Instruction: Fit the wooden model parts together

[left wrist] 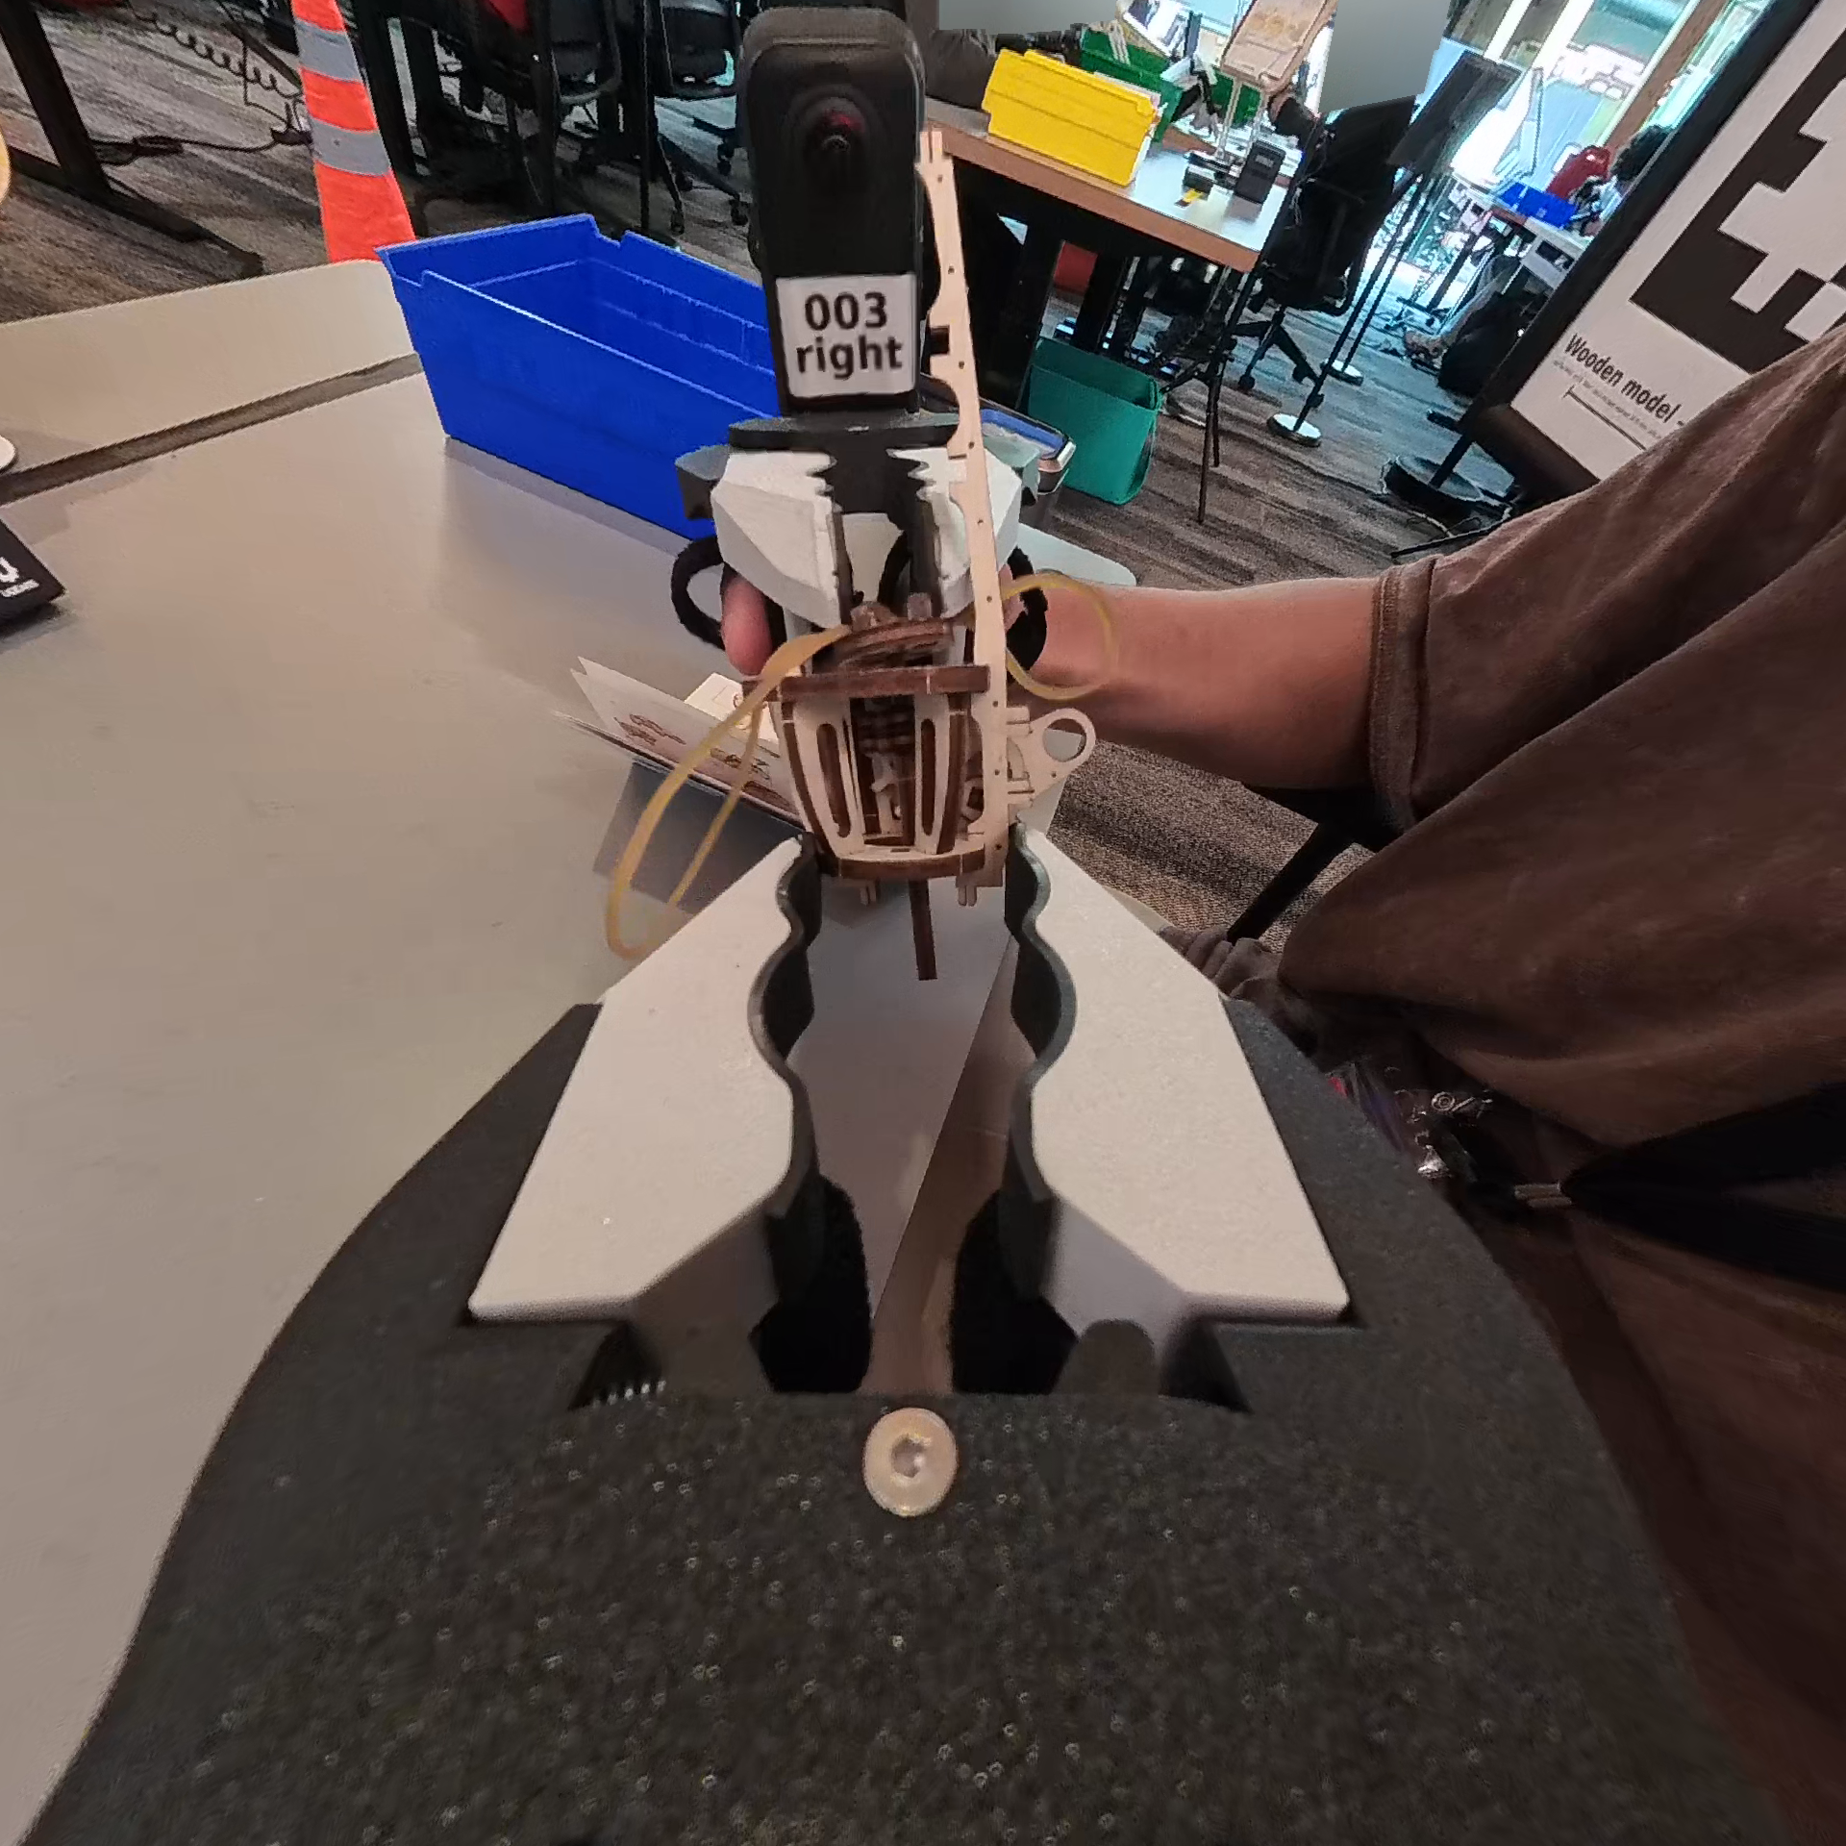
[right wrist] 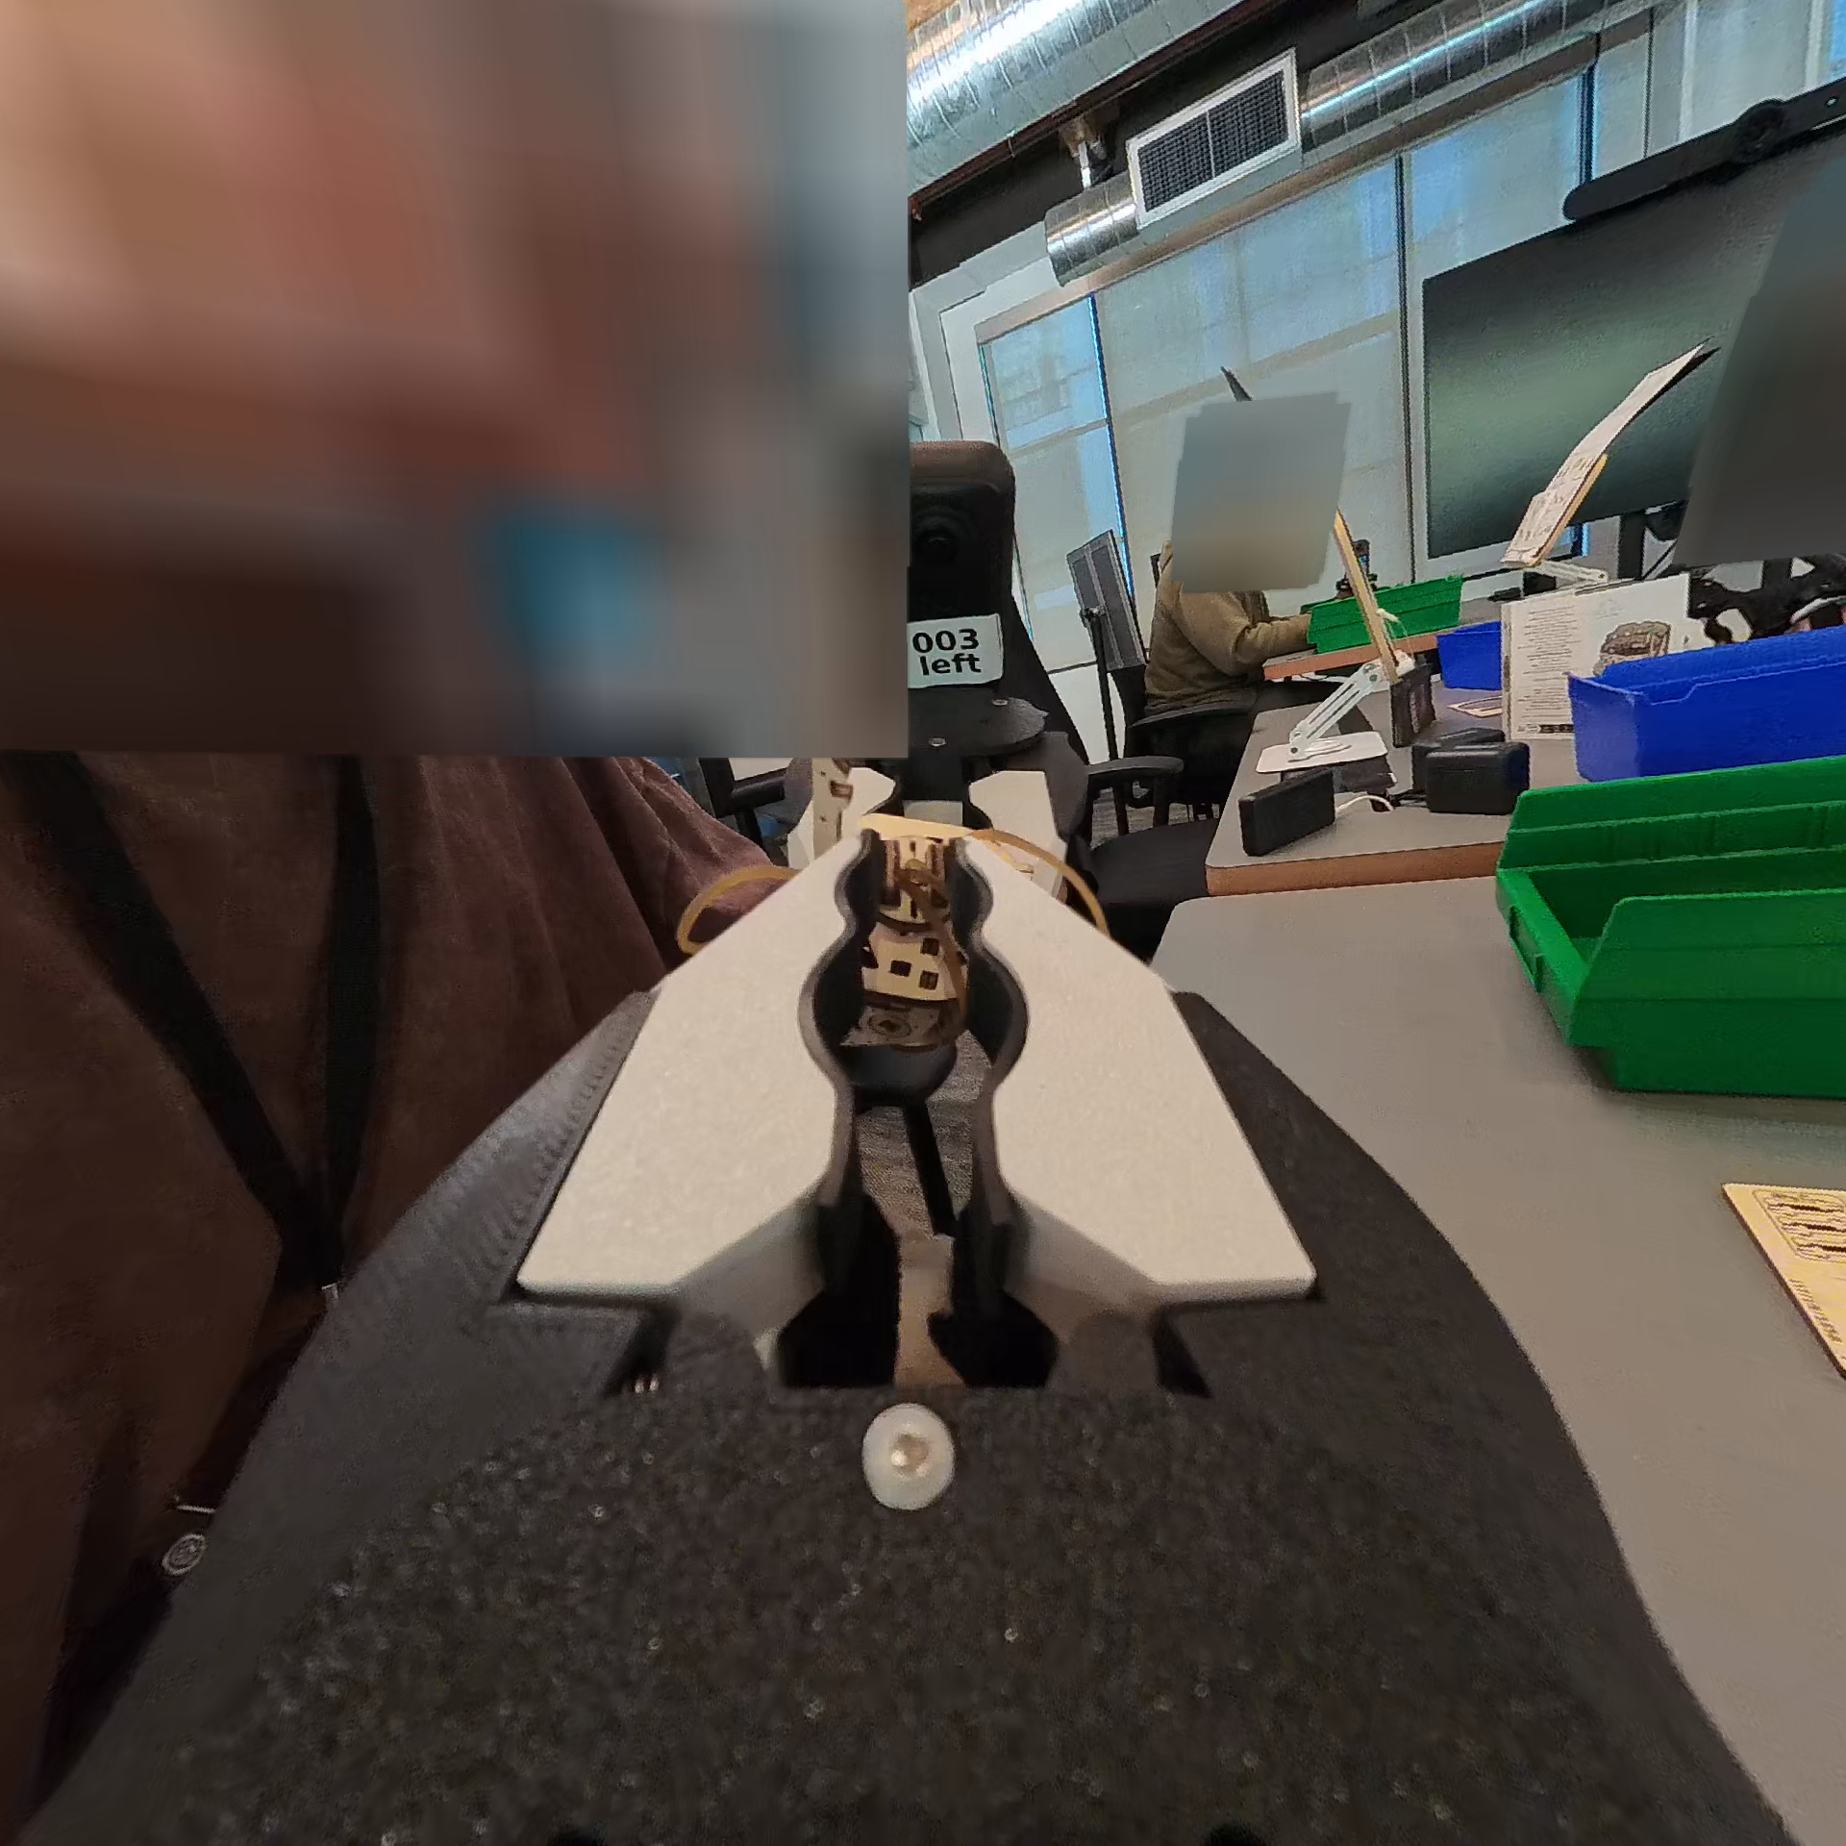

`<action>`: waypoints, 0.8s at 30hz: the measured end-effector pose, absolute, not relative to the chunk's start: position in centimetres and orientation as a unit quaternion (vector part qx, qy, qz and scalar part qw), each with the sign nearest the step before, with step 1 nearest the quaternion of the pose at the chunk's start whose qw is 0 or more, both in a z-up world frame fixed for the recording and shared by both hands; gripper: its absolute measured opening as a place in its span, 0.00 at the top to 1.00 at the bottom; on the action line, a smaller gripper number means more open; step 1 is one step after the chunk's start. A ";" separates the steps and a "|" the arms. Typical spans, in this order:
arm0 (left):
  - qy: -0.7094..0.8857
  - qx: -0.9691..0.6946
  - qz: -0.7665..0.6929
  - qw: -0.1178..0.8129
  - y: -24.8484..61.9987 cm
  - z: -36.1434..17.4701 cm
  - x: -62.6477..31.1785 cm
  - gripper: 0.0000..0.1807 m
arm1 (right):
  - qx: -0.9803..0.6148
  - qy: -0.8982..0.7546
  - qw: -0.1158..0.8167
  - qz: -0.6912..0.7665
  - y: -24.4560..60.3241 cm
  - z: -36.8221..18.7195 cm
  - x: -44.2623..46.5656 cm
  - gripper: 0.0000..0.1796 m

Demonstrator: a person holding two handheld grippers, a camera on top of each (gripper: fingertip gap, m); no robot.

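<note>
So both grippers meet nose to nose over the near edge of the grey table (left wrist: 250, 699), with the half-built wooden model (left wrist: 889, 769) pinched between them. The left gripper (left wrist: 911, 859) has its tips clamped on the model's lower frame. The right gripper (right wrist: 911, 879) comes in from the opposite side and, in its own view, is closed around the model's upper part, which sits right in the wavy throat between its fingers (right wrist: 699, 1079).

The bit that matters, I think: a long notched wooden strip (left wrist: 964, 479) runs along the model's right side from the left gripper's view, its long axis pointing away from the left tips and past the right gripper's body. It looks like it needs seating along that axis, so neither grip should twist.

A loose rubber band (left wrist: 679, 829) loops off to the left and could snag. There's open table to the left of the tool; the blue bin (left wrist: 559, 350) sits beyond, and the person's forearm (left wrist: 1229, 669) crowds the right.
</note>
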State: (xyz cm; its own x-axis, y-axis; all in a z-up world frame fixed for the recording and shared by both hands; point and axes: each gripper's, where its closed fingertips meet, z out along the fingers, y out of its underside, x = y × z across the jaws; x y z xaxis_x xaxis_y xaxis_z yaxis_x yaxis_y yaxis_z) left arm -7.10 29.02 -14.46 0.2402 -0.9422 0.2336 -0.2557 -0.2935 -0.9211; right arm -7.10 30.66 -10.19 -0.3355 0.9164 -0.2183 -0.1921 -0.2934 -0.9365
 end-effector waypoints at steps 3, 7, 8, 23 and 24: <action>0.440 -0.679 -0.431 0.399 29.0 -14.5 -7.1 0.81 | -0.415 -0.445 0.406 0.681 30.7 -10.2 -7.1 0.93; 0.440 -0.679 -0.433 0.396 29.0 -14.5 -7.1 0.81 | -0.417 -0.452 0.406 0.675 30.6 -10.3 -7.1 0.93; 0.440 -0.680 -0.434 0.395 29.0 -14.5 -7.1 0.81 | -0.418 -0.454 0.407 0.674 30.6 -10.3 -7.1 0.93; 0.452 -0.681 -0.419 0.396 28.8 -15.1 -6.8 0.81 | -0.431 -0.497 0.410 0.632 30.3 -10.9 -7.0 0.93; 0.453 -0.682 -0.417 0.395 28.8 -15.2 -6.8 0.81 | -0.433 -0.501 0.408 0.628 30.3 -11.0 -7.1 0.93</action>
State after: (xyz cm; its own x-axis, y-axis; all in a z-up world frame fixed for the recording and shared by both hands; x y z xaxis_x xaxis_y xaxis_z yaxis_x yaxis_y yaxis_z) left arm -6.76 28.83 -15.19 0.2412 -0.9474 0.2105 -0.2881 -0.2770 -0.9167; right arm -7.05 30.28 -11.02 -0.2914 0.9469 -0.1359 -0.0785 -0.1652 -0.9831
